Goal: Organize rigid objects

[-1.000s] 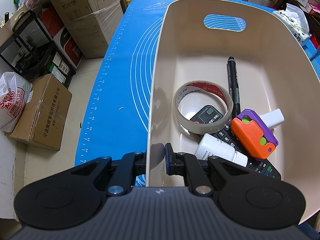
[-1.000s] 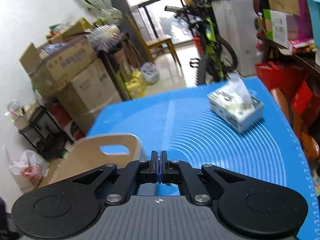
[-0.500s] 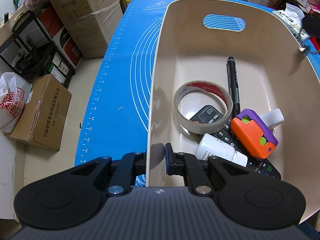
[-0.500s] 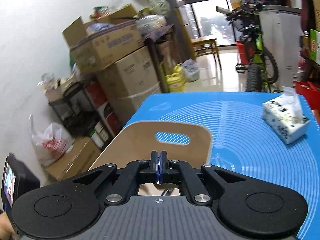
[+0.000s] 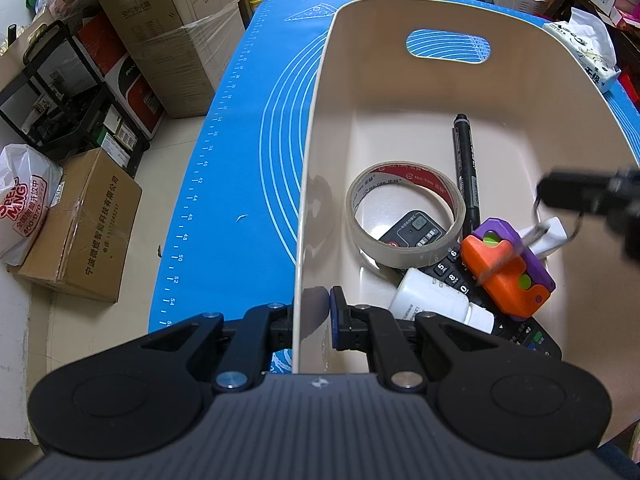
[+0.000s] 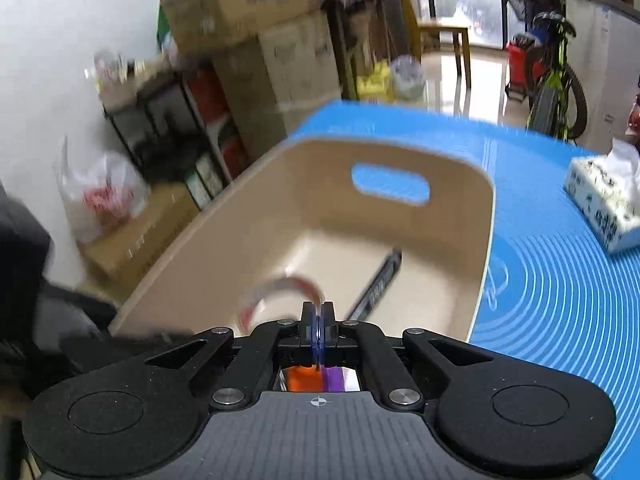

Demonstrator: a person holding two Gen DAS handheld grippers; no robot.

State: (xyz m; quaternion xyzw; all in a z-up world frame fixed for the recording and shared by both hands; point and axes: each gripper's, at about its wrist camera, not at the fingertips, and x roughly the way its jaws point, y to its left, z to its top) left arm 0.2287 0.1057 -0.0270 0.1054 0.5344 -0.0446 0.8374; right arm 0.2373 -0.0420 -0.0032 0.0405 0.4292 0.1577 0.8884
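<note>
A beige bin (image 5: 400, 12) stands on the blue mat (image 5: 240, 160). My left gripper (image 5: 312, 312) is shut on its near-left wall. Inside lie a tape roll (image 5: 360, 216), a black marker (image 5: 466, 168), a black remote (image 5: 416, 232), a white bottle (image 5: 428, 300) and an orange-and-purple toy (image 5: 504, 276). My right gripper (image 5: 548, 194) comes in from the right above the toy, blurred, with a small metal keyring (image 5: 534, 234) dangling from it. In the right wrist view that gripper (image 6: 318, 316) is shut and hangs over the bin (image 6: 400, 152).
A tissue box (image 6: 604, 200) sits on the mat right of the bin. The table edge runs along the left, with cardboard boxes (image 5: 168, 32), a black rack (image 5: 60, 92) and a plastic bag (image 5: 24, 200) on the floor beyond. A bicycle (image 6: 556, 72) stands at the back.
My right gripper has swung left and down from over the mat to above the bin's right side, rolling as it went. The left gripper and the bin's contents have not moved.
</note>
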